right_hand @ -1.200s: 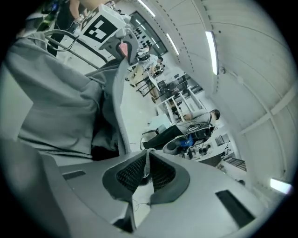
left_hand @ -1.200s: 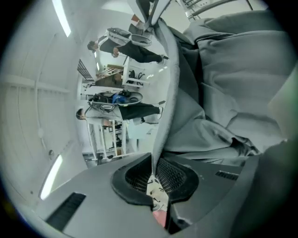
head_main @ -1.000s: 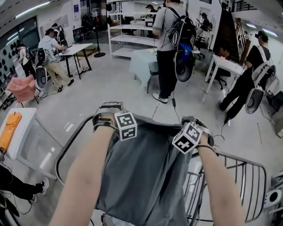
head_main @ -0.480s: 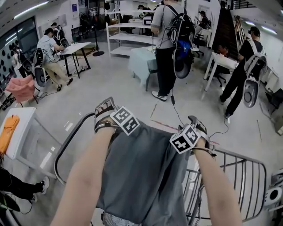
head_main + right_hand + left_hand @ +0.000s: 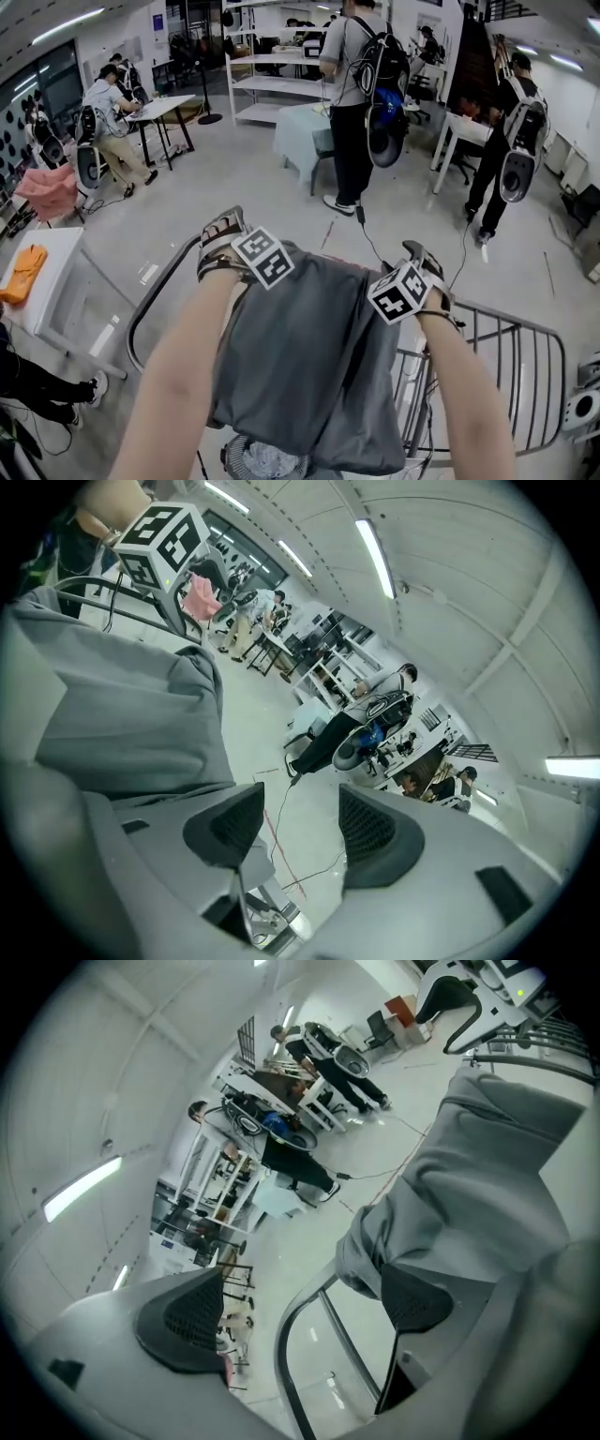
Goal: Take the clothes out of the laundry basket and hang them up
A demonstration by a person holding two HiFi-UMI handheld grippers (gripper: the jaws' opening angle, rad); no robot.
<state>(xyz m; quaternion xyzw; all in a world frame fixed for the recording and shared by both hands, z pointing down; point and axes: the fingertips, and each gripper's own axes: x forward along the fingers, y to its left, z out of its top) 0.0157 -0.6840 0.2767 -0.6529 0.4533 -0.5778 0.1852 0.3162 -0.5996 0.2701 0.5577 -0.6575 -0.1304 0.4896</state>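
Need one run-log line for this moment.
state: grey fabric garment draped over metal drying rack | left gripper: fingers just opened, nothing between | right gripper: fingers just opened, nothing between

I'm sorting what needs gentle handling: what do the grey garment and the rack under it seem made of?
Grey garment: soft, matte fabric, perhaps a cotton knit; it drapes and bunches in loose folds. Rack: probably coated metal tube; thin, rigid, smooth bars with slight sheen.

the left gripper (image 5: pixel 300 1312) and right gripper (image 5: pixel 300 827) have just been opening, letting go of the grey garment (image 5: pixel 309 366). both hands have shifted slightly along the drying rack (image 5: pixel 525 375).
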